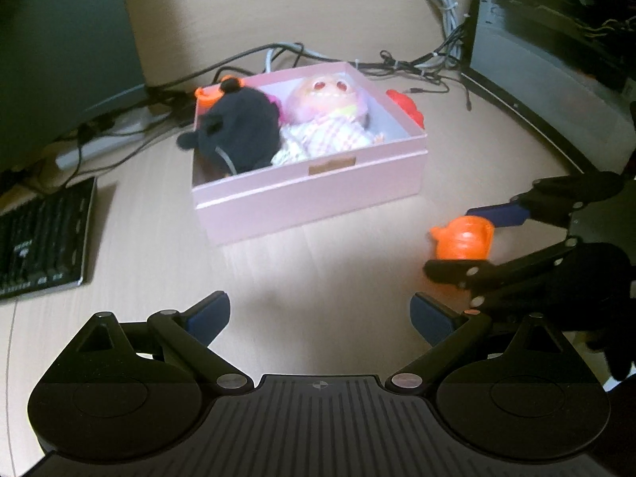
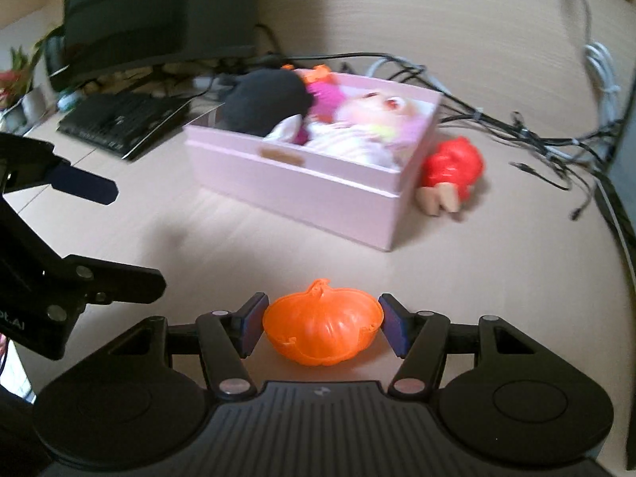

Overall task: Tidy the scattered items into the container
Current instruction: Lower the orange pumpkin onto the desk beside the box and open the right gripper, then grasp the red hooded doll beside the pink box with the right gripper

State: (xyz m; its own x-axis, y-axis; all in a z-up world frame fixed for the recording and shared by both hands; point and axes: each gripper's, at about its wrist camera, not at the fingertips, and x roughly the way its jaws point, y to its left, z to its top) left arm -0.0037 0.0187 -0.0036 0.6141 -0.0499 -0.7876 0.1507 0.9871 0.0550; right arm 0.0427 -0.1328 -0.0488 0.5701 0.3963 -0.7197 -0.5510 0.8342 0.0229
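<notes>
- Worktop [image 1: 318,278]: pale wood fills both views, with a monitor and keyboard at the upper left and cables along the top
- Box [image 2: 302,194]: pink, open-topped, at centre of both views; it is the container, so it sits within reach of both tools
- Black plush [image 1: 238,127] and doll [image 1: 330,119]: lying side by side inside the box, already tidied and filling much of it
- Red toy [image 2: 453,175]: on the worktop just beside the box's right end in the right view, not yet put away
- Right tool [image 2: 322,326]: gripping the pumpkin [image 2: 322,322] by its sides, pads pressed on, likely to carry it to the box
- Left tool [image 1: 320,314]: jaws wide apart with nothing between, at lower centre, free for another item
</notes>
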